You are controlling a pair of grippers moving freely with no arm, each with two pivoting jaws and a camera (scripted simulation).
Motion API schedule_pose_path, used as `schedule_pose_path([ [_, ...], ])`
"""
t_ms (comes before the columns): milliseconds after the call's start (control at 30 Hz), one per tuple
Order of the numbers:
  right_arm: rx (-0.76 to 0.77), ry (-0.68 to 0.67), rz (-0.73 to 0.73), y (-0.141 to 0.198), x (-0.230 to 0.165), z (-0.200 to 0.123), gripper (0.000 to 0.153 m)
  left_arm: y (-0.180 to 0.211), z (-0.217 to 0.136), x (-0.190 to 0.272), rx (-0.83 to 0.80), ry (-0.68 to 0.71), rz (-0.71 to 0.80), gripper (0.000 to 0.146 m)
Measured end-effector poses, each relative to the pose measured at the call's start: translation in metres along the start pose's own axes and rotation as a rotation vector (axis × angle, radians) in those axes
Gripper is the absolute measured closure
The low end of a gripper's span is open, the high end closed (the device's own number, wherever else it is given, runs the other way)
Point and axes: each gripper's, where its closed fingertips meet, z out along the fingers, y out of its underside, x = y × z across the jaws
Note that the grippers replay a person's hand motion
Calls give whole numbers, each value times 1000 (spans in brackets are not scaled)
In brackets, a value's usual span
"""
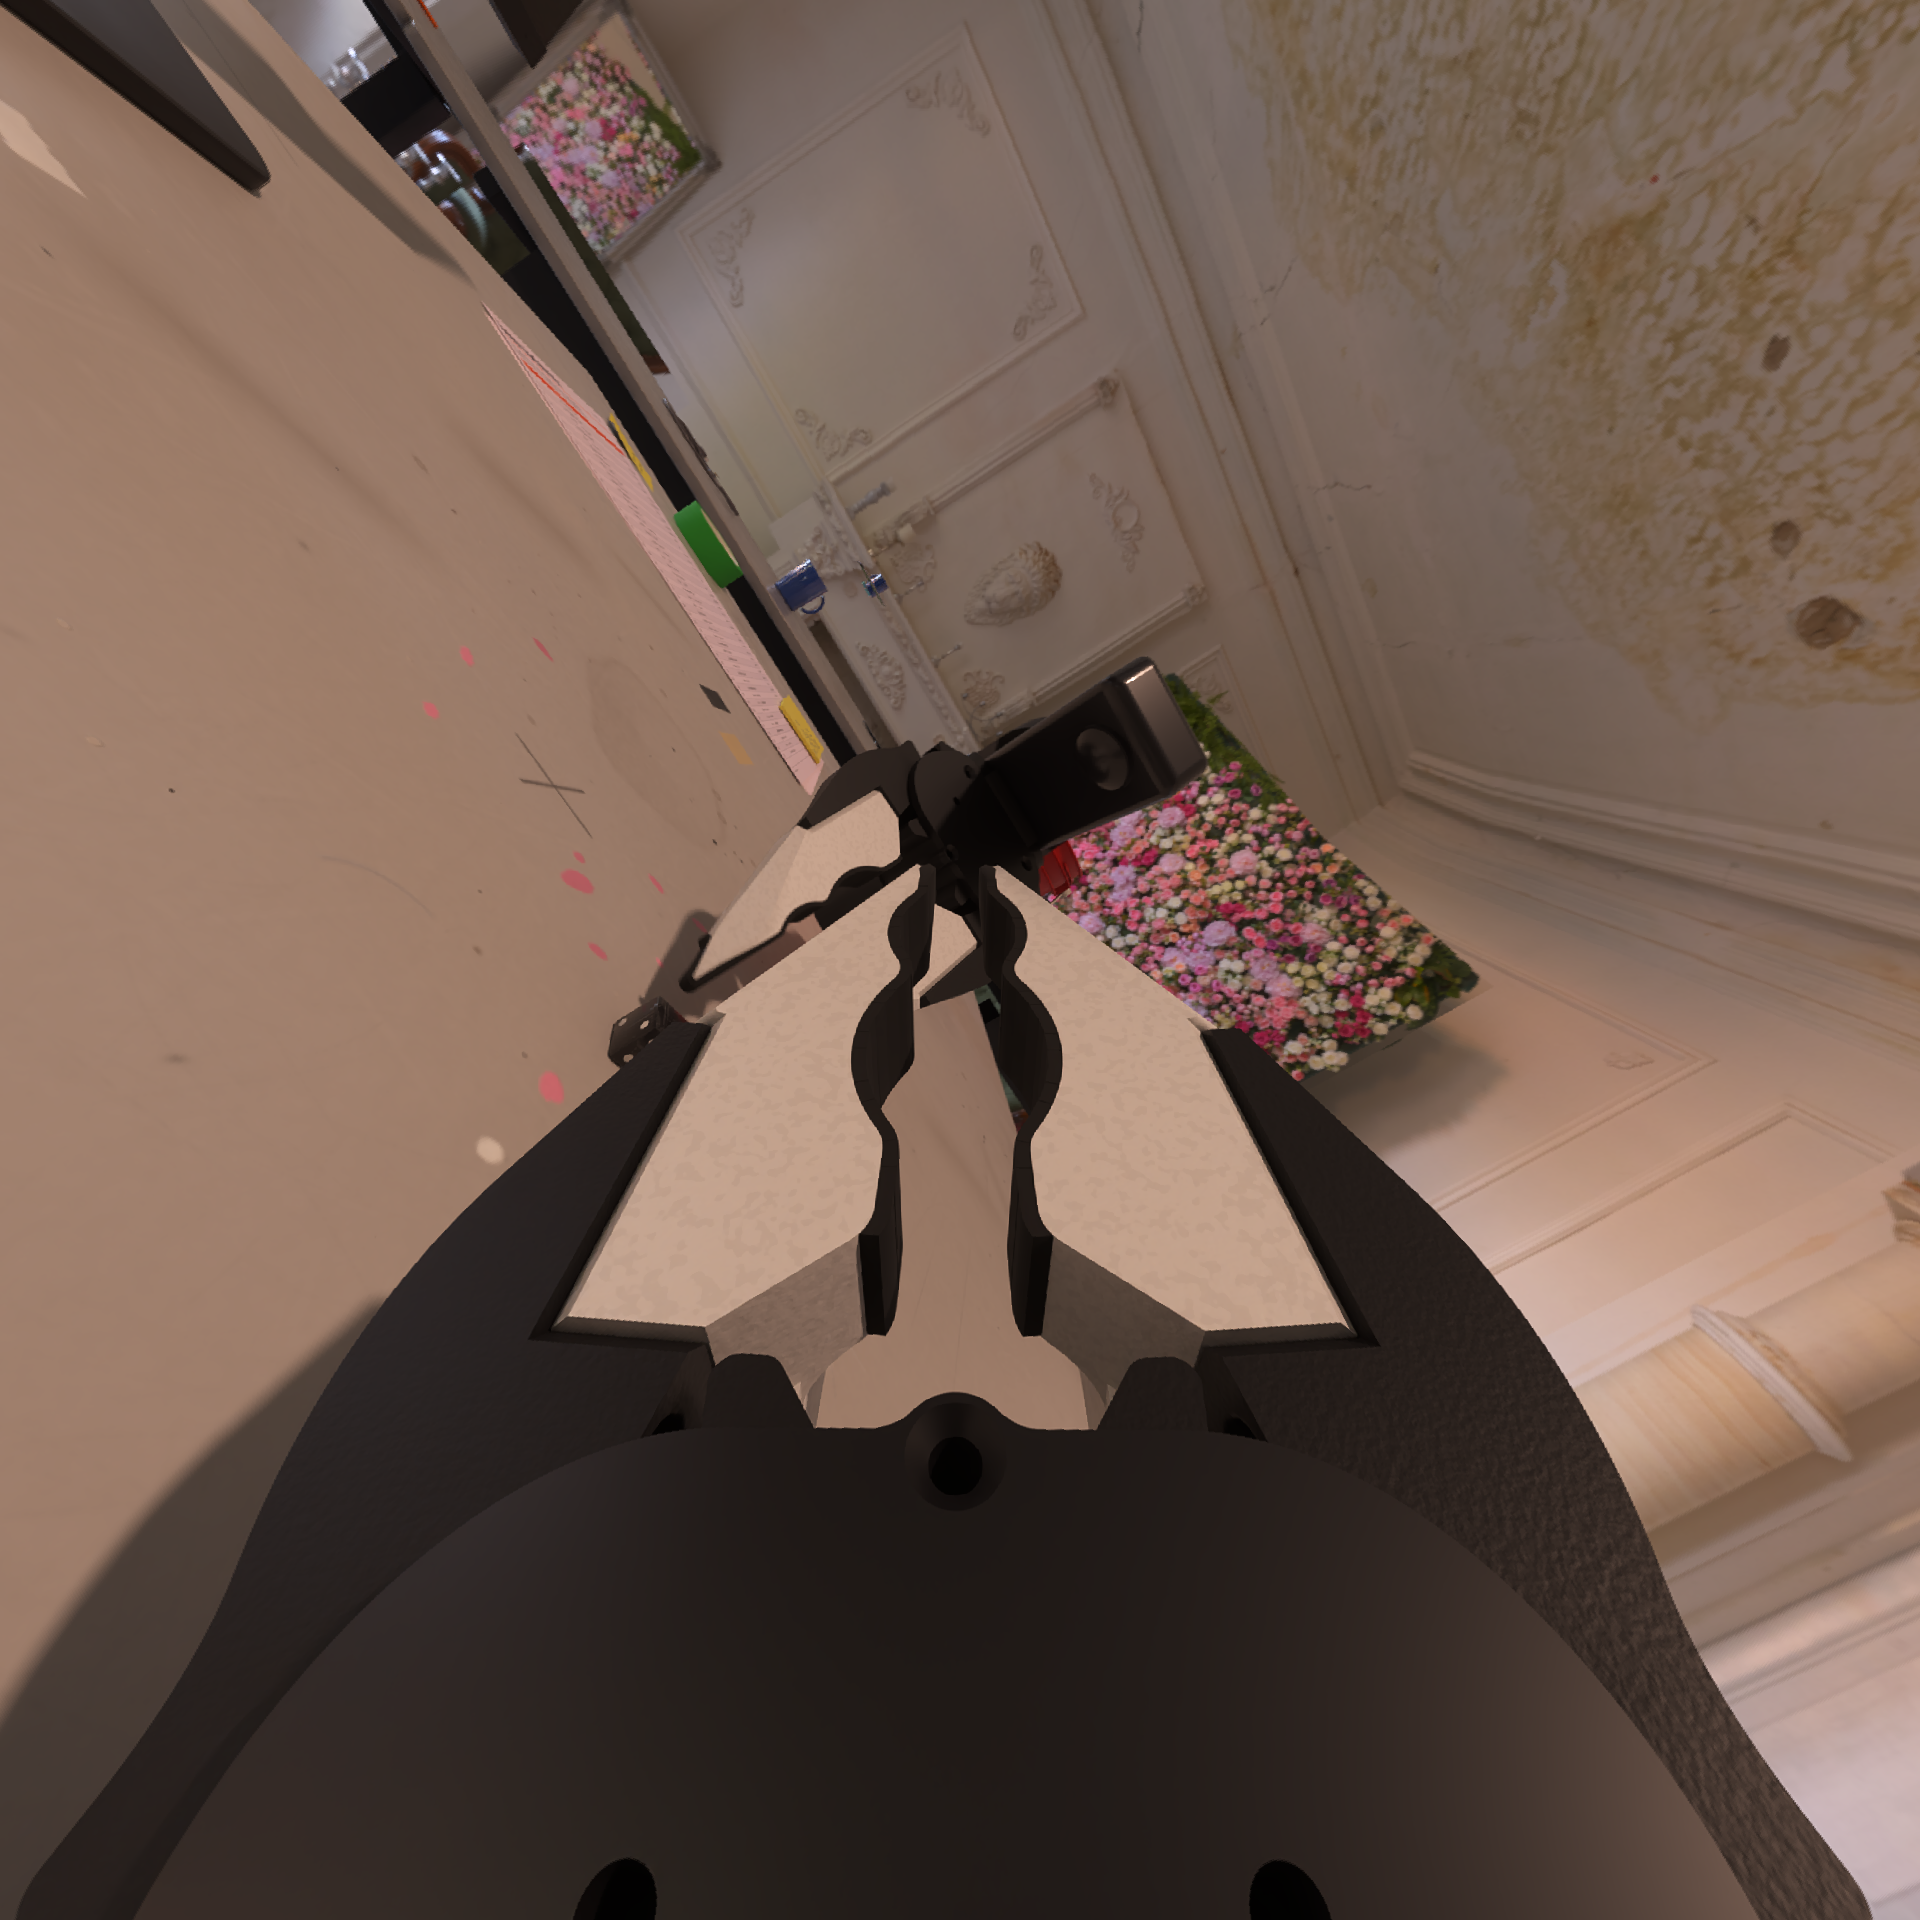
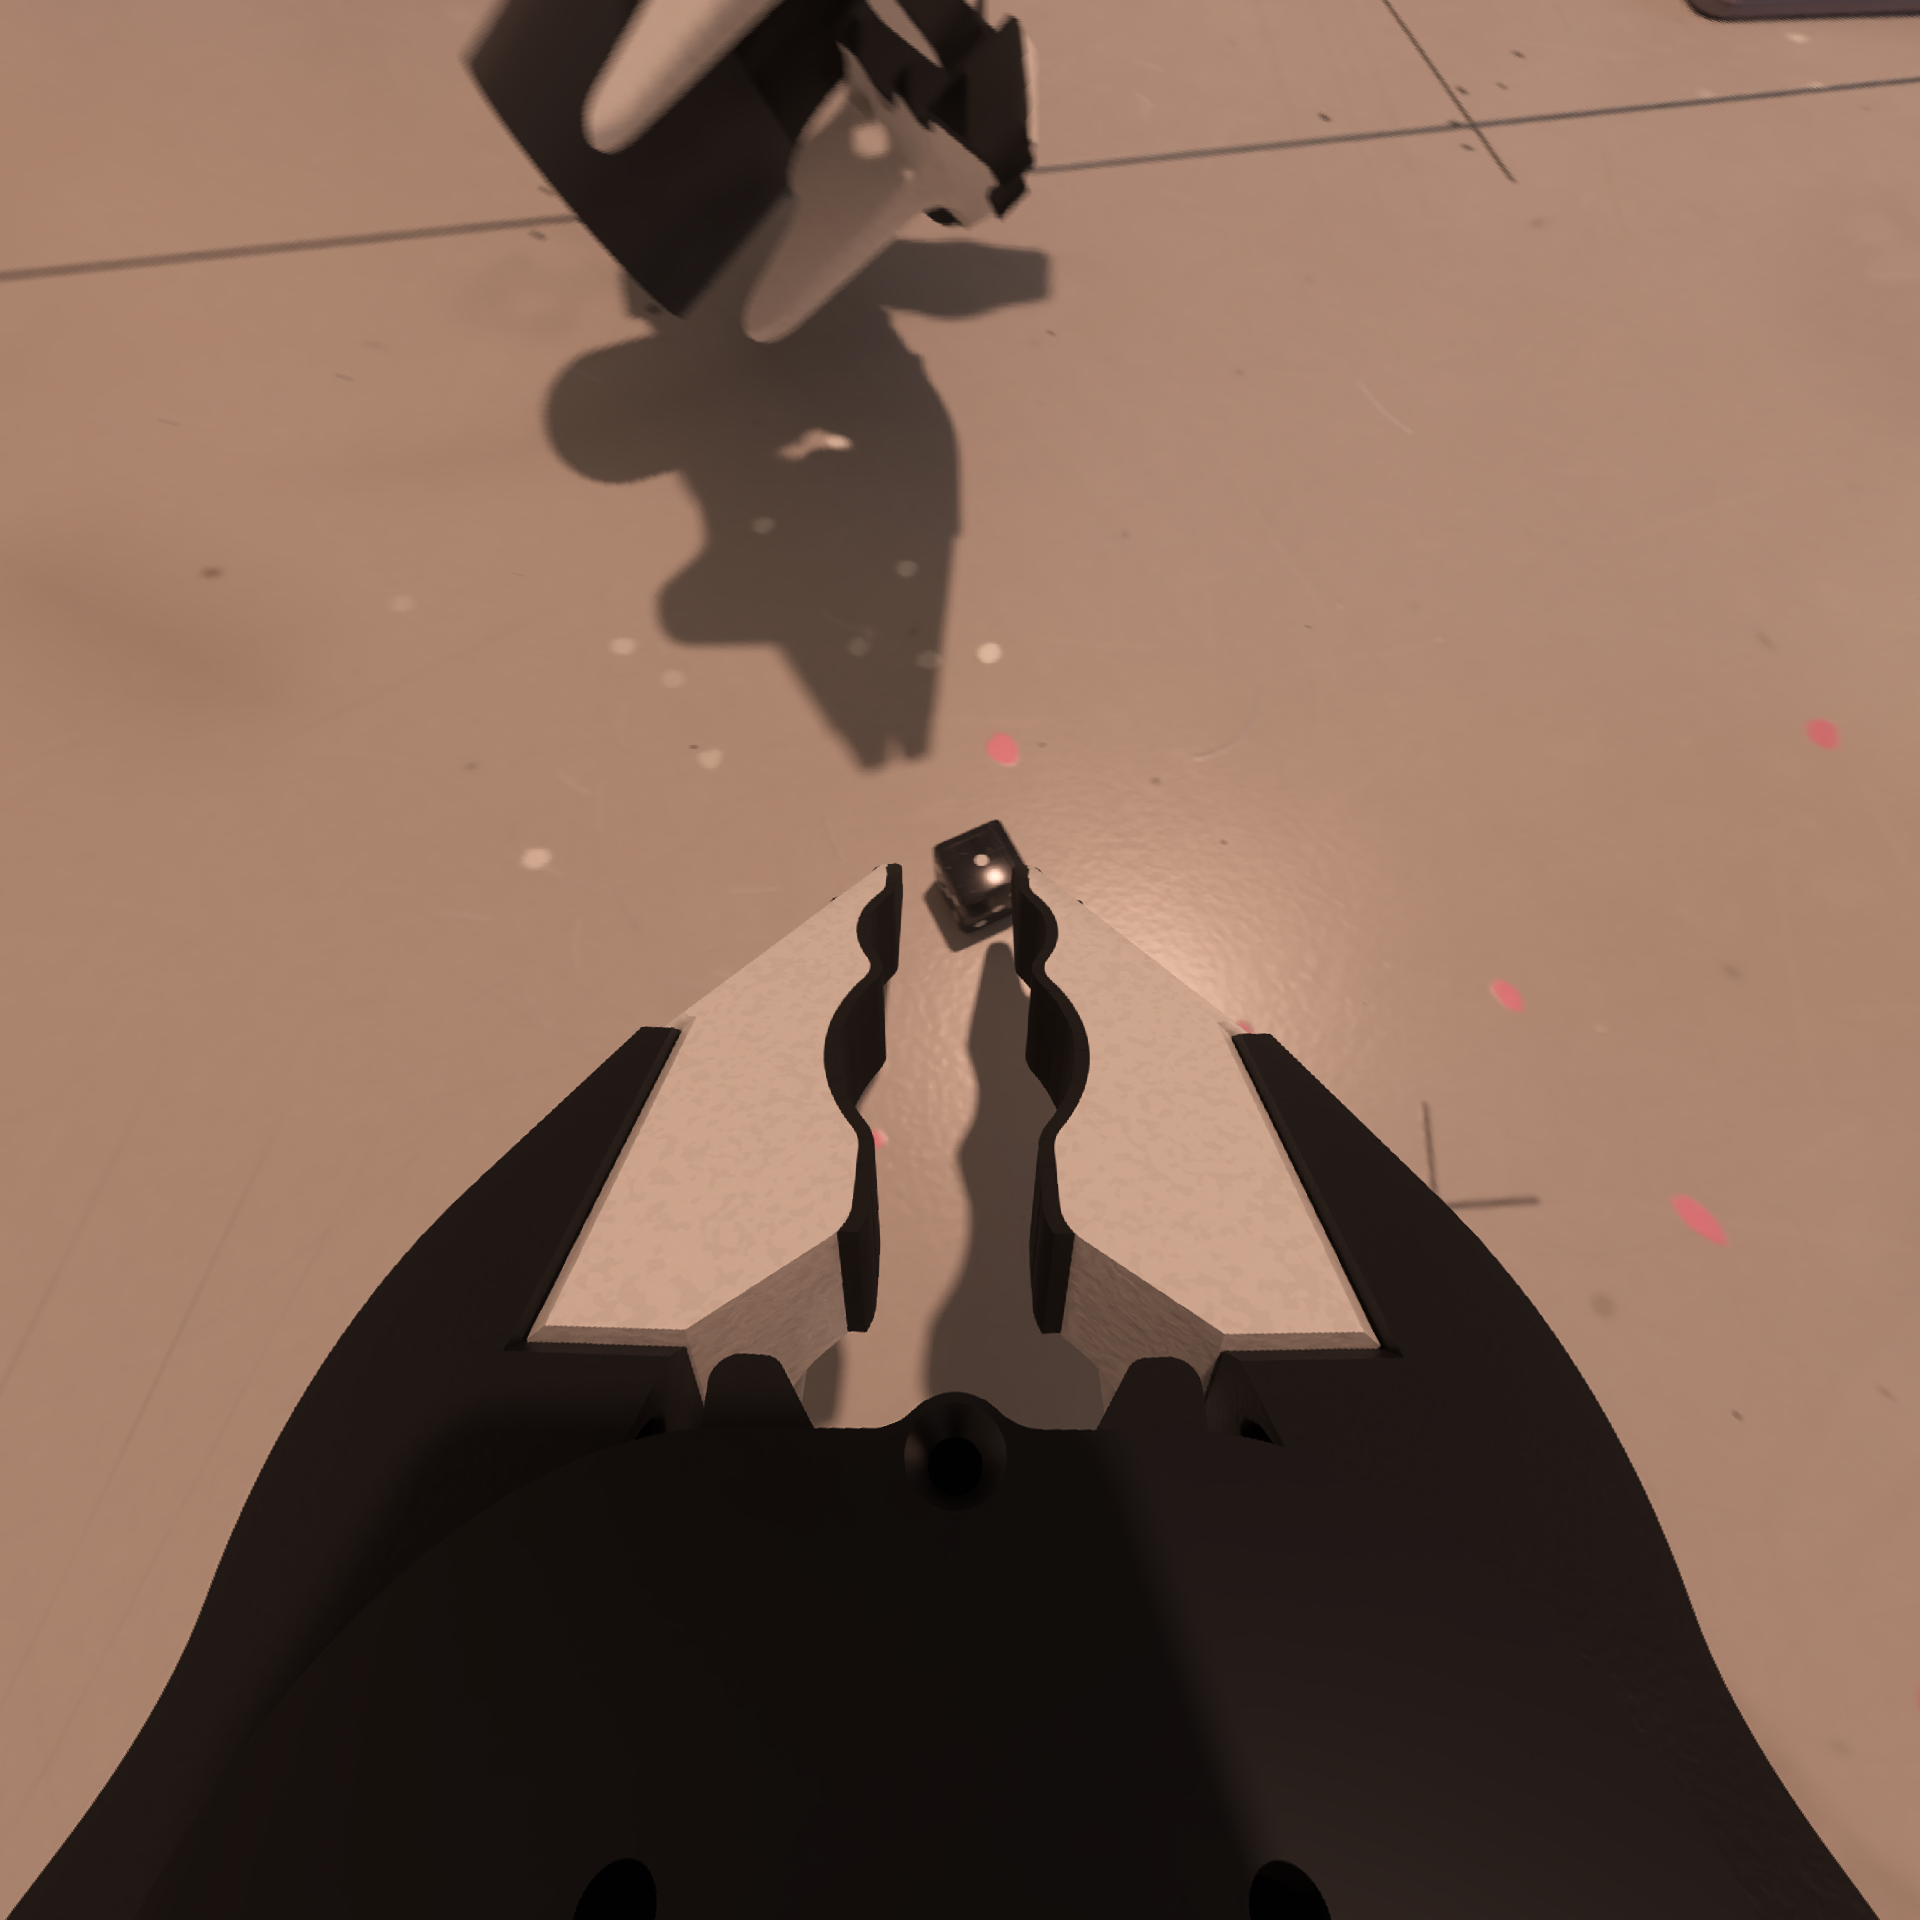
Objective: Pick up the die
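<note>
The die [image 2: 975, 883] is a small black cube with white pips, lying on the tan table [image 2: 1455, 520]. My right gripper [image 2: 956, 878] points down at it, open, with the die between the fingertips and close to the right finger. In the left wrist view the die [image 1: 639, 1031] shows as a small dark cube by the right gripper [image 1: 698, 971]. My left gripper [image 1: 953, 896] is open by a narrow gap and empty, held above the table and facing the right gripper. It also shows at the top of the right wrist view [image 2: 717, 208].
A green block [image 1: 707, 542] and a pale sheet [image 1: 665, 540] lie near the table's far edge. A dark flat object [image 1: 156, 94] sits at the far left corner. Pink and white specks and pencil marks dot the table.
</note>
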Motion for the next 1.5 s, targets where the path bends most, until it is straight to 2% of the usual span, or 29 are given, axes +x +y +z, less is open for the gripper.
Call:
schedule_pose_path([
  [67,32,-55,10,-1,-4,-4,134,-2,1,0,2,15,-15,138],
  [200,54,-30,24,-2,4,-9,129,-2,3,0,3,35,-36,137],
  [300,74,-6,-42,-2,7,-8,125,-1,3,1,0,35,-35,137],
  [367,69,-20,-82,-1,7,-7,128,1,3,2,-1,29,-31,137],
  [467,64,-72,-161,2,5,-7,137,2,0,3,7,20,-25,137],
  [600,74,-148,-225,3,4,-10,136,6,-5,5,22,3,-18,137],
  [800,5,-213,-275,8,6,0,138,18,-12,10,38,-30,0,137],
  [1000,-51,-305,-277,9,5,13,125,25,-23,13,68,-85,33,137],
  [1367,-82,-347,-293,8,2,21,136,26,-30,13,101,-101,24,137],
  [1500,-48,-267,-242,-2,12,22,136,24,-28,13,94,-99,34,137],
])
